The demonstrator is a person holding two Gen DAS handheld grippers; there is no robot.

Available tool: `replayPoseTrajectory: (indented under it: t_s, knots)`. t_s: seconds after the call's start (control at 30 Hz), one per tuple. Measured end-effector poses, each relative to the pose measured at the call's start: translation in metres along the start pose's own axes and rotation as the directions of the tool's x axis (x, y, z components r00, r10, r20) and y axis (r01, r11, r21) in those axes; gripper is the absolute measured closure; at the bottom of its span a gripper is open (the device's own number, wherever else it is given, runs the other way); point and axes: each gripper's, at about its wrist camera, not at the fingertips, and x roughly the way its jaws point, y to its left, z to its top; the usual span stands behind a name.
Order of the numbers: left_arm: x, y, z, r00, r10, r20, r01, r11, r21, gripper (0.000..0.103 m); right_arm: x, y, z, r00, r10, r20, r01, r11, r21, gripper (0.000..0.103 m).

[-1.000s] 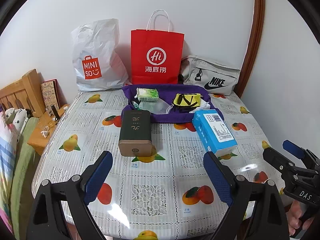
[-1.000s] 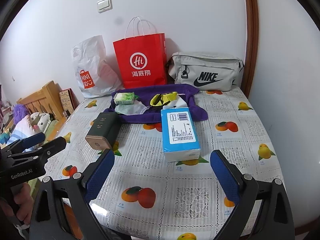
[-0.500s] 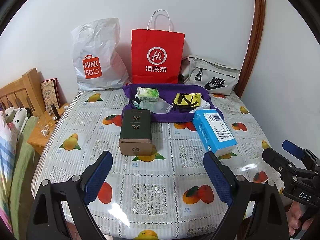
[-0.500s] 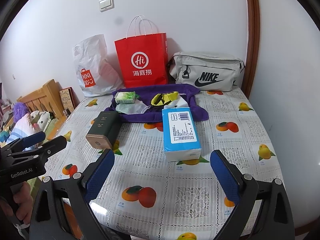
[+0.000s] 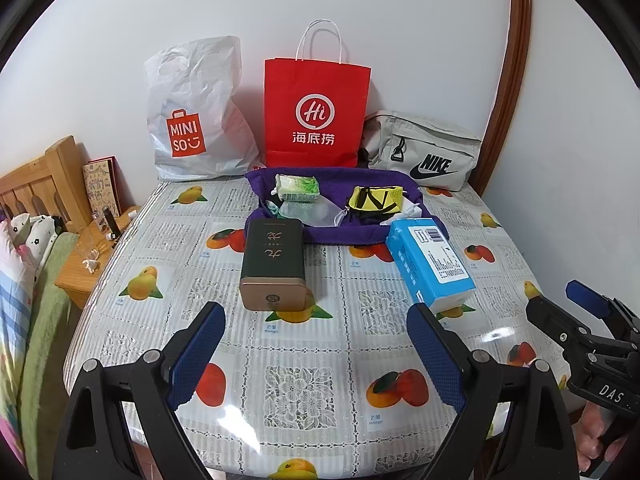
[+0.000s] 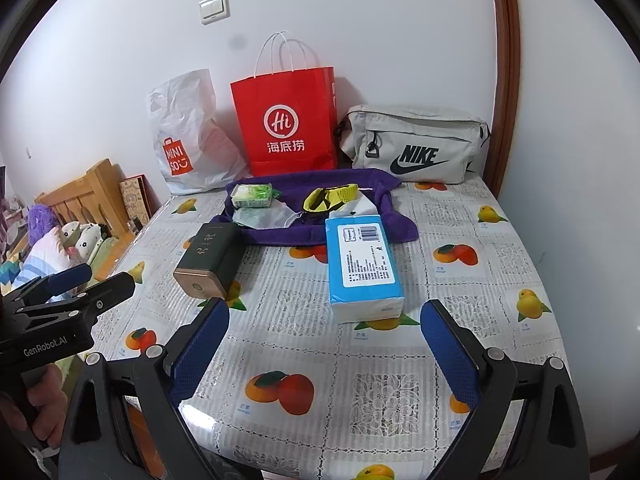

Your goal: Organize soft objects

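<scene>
A purple towel (image 5: 340, 234) lies at the table's far middle. On it rest a green tissue pack (image 5: 298, 188), a clear plastic pouch (image 5: 308, 212) and a yellow-and-black pouch (image 5: 374, 200). A blue tissue pack (image 6: 362, 264) lies in front of the towel's right end, and a dark green tin (image 5: 274, 262) lies in front of its left end. My left gripper (image 5: 316, 320) hovers open over the near table, short of the tin. My right gripper (image 6: 326, 312) is open too, short of the blue pack. Nothing is between either pair of fingers.
Against the back wall stand a white MINISO plastic bag (image 5: 196, 120), a red paper bag (image 5: 316, 116) and a grey Nike bag (image 6: 416, 144). A wooden bedside stand (image 5: 88, 260) and a bed lie left of the table. A wall runs close along the right edge.
</scene>
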Motion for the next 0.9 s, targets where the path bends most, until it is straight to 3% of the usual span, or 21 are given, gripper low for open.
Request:
replayPoseTrajectory:
  t_s: [0.9]
  knots:
    - [0.0019,-0.0020,0.0048,1.000,0.012,0.004,-0.012,1.000,0.015,0.011,0.0092,-0.0076,0.0013,1.000,0.002,-0.011,-0.002,1.000,-0.001,0.007]
